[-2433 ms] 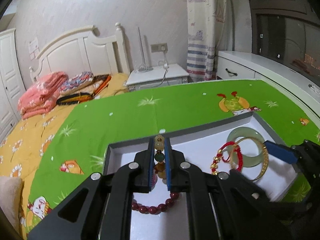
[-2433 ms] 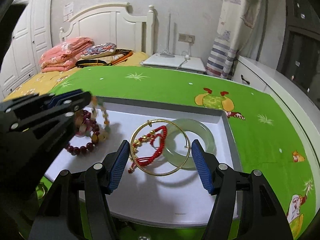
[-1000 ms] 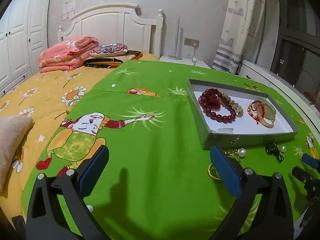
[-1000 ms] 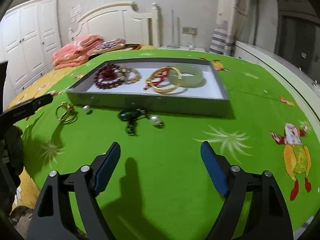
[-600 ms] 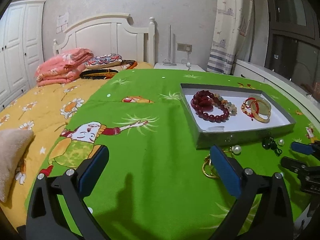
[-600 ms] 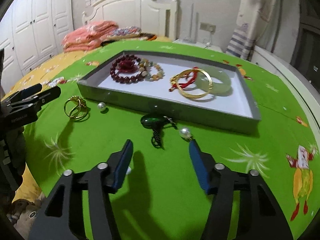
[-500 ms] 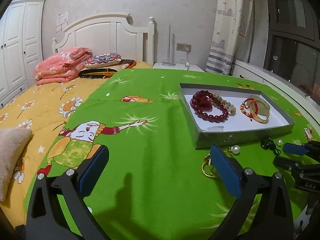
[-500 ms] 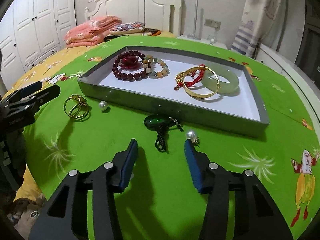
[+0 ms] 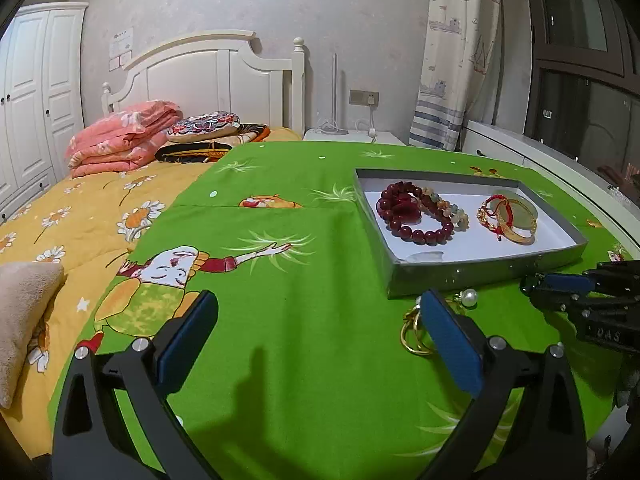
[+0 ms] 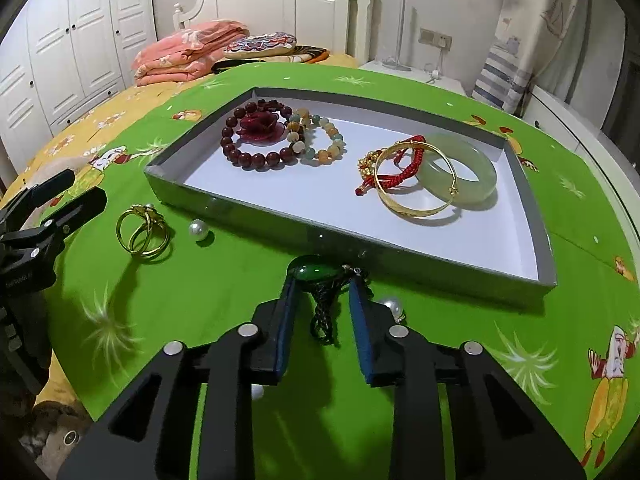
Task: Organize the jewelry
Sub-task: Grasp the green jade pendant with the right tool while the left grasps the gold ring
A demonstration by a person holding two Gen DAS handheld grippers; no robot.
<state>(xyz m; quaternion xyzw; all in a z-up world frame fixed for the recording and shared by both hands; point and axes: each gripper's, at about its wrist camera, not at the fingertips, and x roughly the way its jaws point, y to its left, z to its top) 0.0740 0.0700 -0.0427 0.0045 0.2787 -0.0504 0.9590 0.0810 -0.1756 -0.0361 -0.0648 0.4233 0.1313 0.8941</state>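
Bracelets already sit in the tray (image 10: 520, 236) at frame centre, while the half-open right gripper (image 10: 322, 284) straddles the green pendant (image 10: 311, 273) below it, gripping nothing; rings (image 10: 141, 233), pearls remain.

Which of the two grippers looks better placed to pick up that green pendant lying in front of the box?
The right gripper. Its open fingers already straddle the green oval pendant on its dark cord, just in front of the grey tray. The left gripper hangs open further off, nearer the gold rings.

Both wrist views toward shared tray (image 9: 480, 272)
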